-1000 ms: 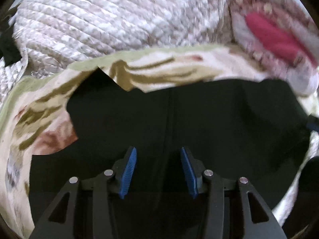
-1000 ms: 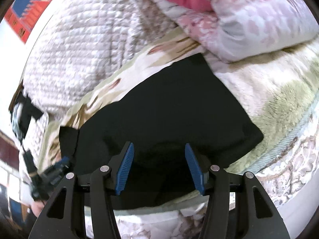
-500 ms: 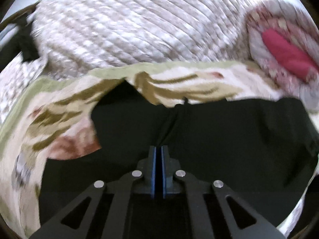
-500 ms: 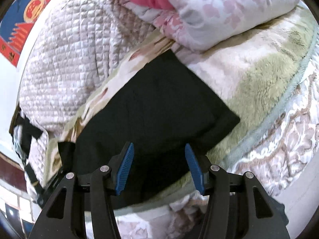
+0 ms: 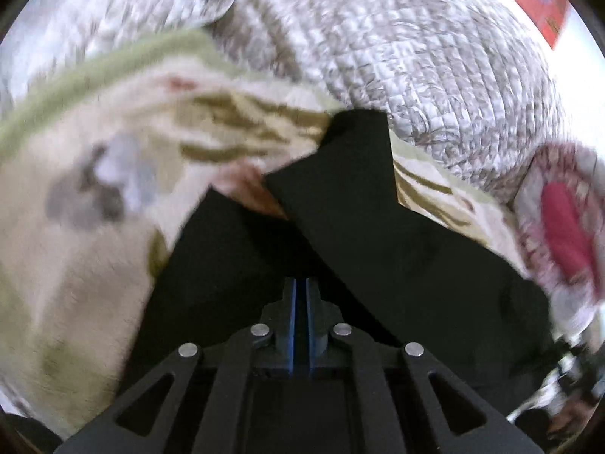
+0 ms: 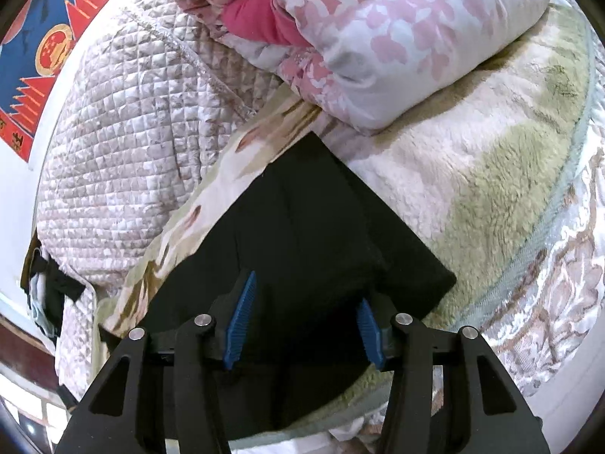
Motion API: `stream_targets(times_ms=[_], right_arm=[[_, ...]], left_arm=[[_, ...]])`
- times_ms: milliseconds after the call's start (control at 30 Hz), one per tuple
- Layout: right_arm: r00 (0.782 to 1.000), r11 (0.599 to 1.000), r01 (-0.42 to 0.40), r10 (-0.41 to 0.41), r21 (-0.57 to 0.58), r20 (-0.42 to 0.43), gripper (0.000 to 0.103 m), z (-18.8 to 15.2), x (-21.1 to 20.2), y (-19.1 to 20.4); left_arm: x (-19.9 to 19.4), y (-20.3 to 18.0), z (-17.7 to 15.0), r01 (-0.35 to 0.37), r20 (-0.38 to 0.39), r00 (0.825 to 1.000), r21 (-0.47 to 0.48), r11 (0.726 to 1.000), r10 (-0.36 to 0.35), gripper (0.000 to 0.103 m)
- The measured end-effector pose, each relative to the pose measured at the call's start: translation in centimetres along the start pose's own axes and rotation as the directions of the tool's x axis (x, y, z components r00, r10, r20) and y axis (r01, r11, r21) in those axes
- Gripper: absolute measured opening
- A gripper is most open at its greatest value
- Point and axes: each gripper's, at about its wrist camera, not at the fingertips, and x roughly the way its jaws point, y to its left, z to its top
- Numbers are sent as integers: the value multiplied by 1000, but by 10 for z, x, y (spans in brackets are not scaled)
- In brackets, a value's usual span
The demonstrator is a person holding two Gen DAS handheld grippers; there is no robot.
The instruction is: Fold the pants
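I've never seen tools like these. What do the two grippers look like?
Both look alike. The left gripper and right gripper have matte black frames with triangular cut-outs, round silver pins at the joints, and two fingers lined with ribbed blue pads. No cables, markings or sleeves show.

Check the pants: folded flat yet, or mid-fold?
Mid-fold. The left hand-held gripper is shut on the black pants, one panel raised off the blanket. The right hand-held gripper is open.

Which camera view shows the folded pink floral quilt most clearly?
The right wrist view: the pink floral quilt lies sharp and nearly whole behind the black pants. In the left wrist view, it is only a blurred strip at the right edge.
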Motion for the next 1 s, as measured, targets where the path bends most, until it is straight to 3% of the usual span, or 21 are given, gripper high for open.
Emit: stream_targets(times_ms=[100, 367, 467, 700, 800, 1000], right_arm=[[1000, 1000, 12, -12, -4, -7, 51, 0, 1, 1], [1000, 1000, 16, -16, 18, -17, 50, 3, 2, -1], [999, 1000, 21, -21, 8, -24, 50, 3, 4, 0], [999, 1000, 23, -23, 1, -33, 50, 5, 6, -1], [999, 1000, 19, -19, 3, -37, 50, 5, 7, -2], [999, 1000, 17, -17, 6, -37, 50, 5, 7, -2]], left_arm=[[8, 3, 1, 50, -9, 999, -44, 998, -51, 36], [22, 13, 16, 137, -4, 990, -161, 977, -139, 37], [14, 19, 9, 178, 8, 984, -200, 963, -180, 56], [10, 24, 5, 234, 14, 971, -235, 943, -237, 60], [12, 20, 4, 225, 13, 974, -205, 953, -227, 61], [7, 19, 7, 253, 28, 967, -203, 946, -253, 61]])
